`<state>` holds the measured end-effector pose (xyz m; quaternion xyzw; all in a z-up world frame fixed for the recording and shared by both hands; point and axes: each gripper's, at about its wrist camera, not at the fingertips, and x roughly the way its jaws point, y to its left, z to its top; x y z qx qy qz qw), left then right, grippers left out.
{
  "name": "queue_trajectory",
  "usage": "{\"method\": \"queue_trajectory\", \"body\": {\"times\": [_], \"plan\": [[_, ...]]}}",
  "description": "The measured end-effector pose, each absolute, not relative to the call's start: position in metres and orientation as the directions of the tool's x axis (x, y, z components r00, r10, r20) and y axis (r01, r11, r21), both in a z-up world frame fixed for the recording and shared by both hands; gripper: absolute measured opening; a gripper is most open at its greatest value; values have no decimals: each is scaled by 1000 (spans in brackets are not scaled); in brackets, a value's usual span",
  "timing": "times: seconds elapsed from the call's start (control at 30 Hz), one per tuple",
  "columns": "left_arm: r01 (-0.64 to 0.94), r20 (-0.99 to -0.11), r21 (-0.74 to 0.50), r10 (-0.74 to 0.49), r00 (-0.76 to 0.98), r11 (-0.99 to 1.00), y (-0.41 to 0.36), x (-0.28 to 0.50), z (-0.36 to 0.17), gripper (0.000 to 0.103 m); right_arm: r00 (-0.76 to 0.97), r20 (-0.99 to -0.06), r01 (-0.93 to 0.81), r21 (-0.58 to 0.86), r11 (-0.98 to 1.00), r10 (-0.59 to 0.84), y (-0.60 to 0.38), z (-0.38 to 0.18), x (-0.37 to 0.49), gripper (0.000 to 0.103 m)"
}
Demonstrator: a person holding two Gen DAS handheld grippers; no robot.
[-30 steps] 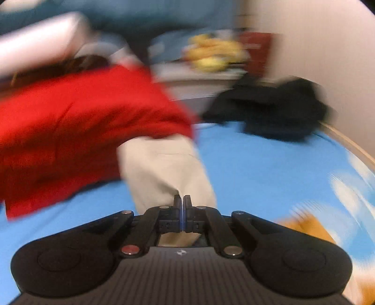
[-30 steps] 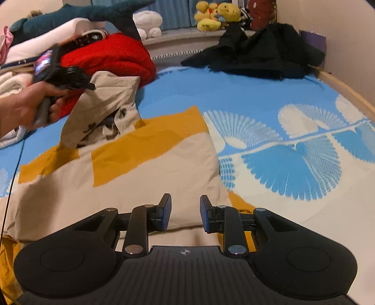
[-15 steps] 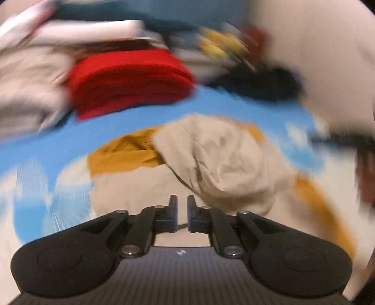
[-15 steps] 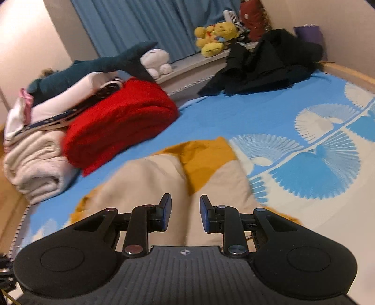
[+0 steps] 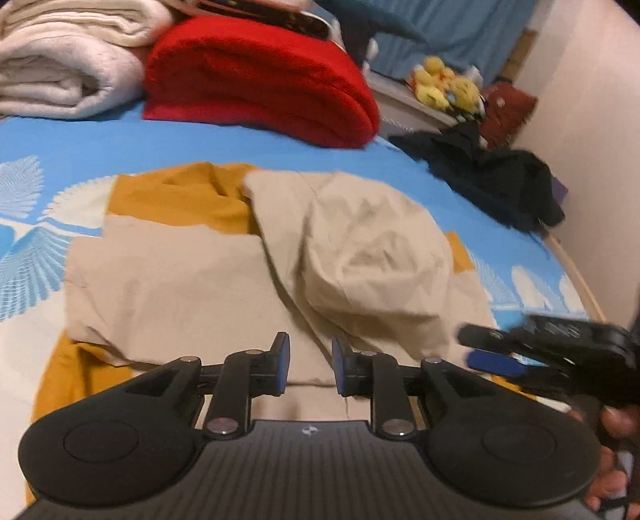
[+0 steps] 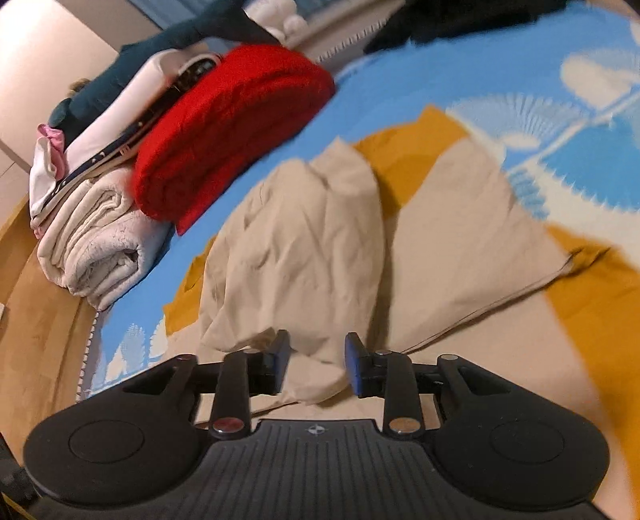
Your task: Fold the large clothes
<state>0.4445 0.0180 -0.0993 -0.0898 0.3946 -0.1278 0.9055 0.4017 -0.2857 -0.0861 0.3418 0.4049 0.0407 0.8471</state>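
Bed: blue sheet (image 5: pixel 200 140) with white fan prints covers the surface; a pale wall stands along one side.
Garment: a beige-and-mustard garment (image 5: pixel 168 272) lies partly folded in the middle of the sheet, directly ahead of both grippers. In the right wrist view it (image 6: pixel 452 224) fills the centre.
Flap: a crumpled beige flap (image 5: pixel 372 256) lies bunched on top of the flat part; mustard panels show at the far edge and at the near corners.
Left gripper: left gripper (image 5: pixel 308 366) hangs over the garment's near edge, jaws spread with a plain gap and only cloth seen beyond it.
Right gripper: right gripper (image 6: pixel 316 366) sits low over the flap's (image 6: pixel 296 248) near edge, jaws spread wide, nothing pinched; whether the tips touch the cloth I cannot tell. It also shows blurred at the right edge of the left wrist view (image 5: pixel 496 350).
Blanket: a folded red blanket (image 5: pixel 256 80) lies beyond the garment.
Towels: rolled white towels (image 5: pixel 60 68) touch the blanket's side.
Dark clothes: a black heap (image 5: pixel 500 180) lies near the wall.
Toys: yellow plush toys (image 5: pixel 444 88) sit on a ledge behind, before a blue curtain (image 5: pixel 452 32).
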Motion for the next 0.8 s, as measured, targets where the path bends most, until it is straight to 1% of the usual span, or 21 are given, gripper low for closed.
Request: {"method": "queue_trajectory", "body": {"times": [0.03, 0.07, 0.1, 0.17, 0.2, 0.23, 0.27, 0.33, 0.37, 0.43, 0.5, 0.53, 0.63, 0.67, 0.73, 0.77, 0.8], "plan": [[179, -693, -249, -304, 653, 952, 12, 445, -104, 33, 661, -668, 218, 608, 764, 342, -282, -91, 405, 45], [191, -695, -228, -297, 655, 955, 10, 444, -106, 37, 650, -680, 226, 598, 769, 338, -278, -97, 409, 45], [194, -696, -217, -291, 656, 957, 8, 443, -107, 38, 639, -692, 230, 588, 775, 335, -275, -103, 413, 45], [198, -697, -237, -308, 647, 951, 7, 445, -110, 38, 626, -709, 233, 567, 790, 324, -268, -112, 420, 44], [196, -692, -246, -314, 650, 949, 9, 445, -111, 38, 625, -712, 230, 560, 796, 320, -265, -115, 422, 32], [190, -690, -247, -310, 654, 950, 10, 446, -109, 38, 626, -711, 220, 556, 801, 321, -262, -116, 423, 23], [184, -688, -249, -308, 657, 951, 12, 447, -109, 38, 629, -706, 205, 554, 807, 325, -258, -116, 423, 4], [168, -672, -272, -312, 672, 948, 17, 447, -105, 38, 661, -667, 153, 567, 809, 344, -250, -108, 419, 1], [158, -659, -287, -315, 683, 945, 21, 447, -101, 38, 682, -635, 97, 571, 816, 363, -244, -99, 417, 1], [143, -629, -314, -318, 709, 939, 29, 446, -93, 38, 706, -556, -41, 587, 808, 440, -230, -80, 409, 1], [129, -601, -334, -317, 733, 934, 37, 444, -87, 44, 693, -472, -163, 633, 757, 545, -222, -64, 399, 1], [123, -592, -342, -316, 741, 932, 41, 444, -84, 44, 684, -461, -183, 641, 745, 565, -222, -61, 395, 1], [89, -579, -388, -317, 751, 918, 50, 445, -83, 45, 651, -503, -134, 661, 738, 569, -232, -69, 388, 1], [79, -573, -413, -326, 752, 907, 52, 446, -84, 50, 633, -538, -92, 662, 744, 556, -239, -75, 389, 1], [74, -569, -445, -346, 746, 892, 53, 448, -88, 53, 581, -642, -25, 600, 799, 501, -246, -84, 388, 1], [73, -577, -448, -351, 738, 891, 51, 449, -90, 53, 531, -728, 3, 512, 859, 432, -245, -92, 389, 1], [76, -589, -440, -352, 728, 895, 47, 450, -93, 53, 486, -794, 12, 424, 906, 365, -241, -102, 388, 0]]}}
